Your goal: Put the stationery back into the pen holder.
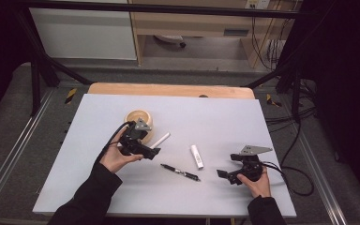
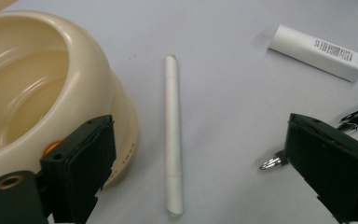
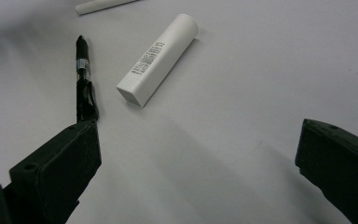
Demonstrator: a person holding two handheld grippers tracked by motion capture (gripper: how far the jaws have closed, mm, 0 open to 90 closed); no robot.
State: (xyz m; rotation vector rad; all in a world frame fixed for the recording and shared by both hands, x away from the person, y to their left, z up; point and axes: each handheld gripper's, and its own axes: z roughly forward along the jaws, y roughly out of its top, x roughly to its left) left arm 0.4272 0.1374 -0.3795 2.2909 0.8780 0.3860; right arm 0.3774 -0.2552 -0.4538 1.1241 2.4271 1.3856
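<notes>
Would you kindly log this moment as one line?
left gripper: open, astride white pen | bowl: beside it | right gripper: open, holds nothing | black pen, white tube: on table

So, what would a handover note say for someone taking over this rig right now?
Left gripper: open, jaws either side of the white pen, not gripping it.
Right gripper: open, holding nothing, near the white tube.
The white pen lies on the table beside the cream bowl; the black pen and the tube lie farther right.
Done: nothing lifted.
Left: probably close on the white pen and move it.
</notes>
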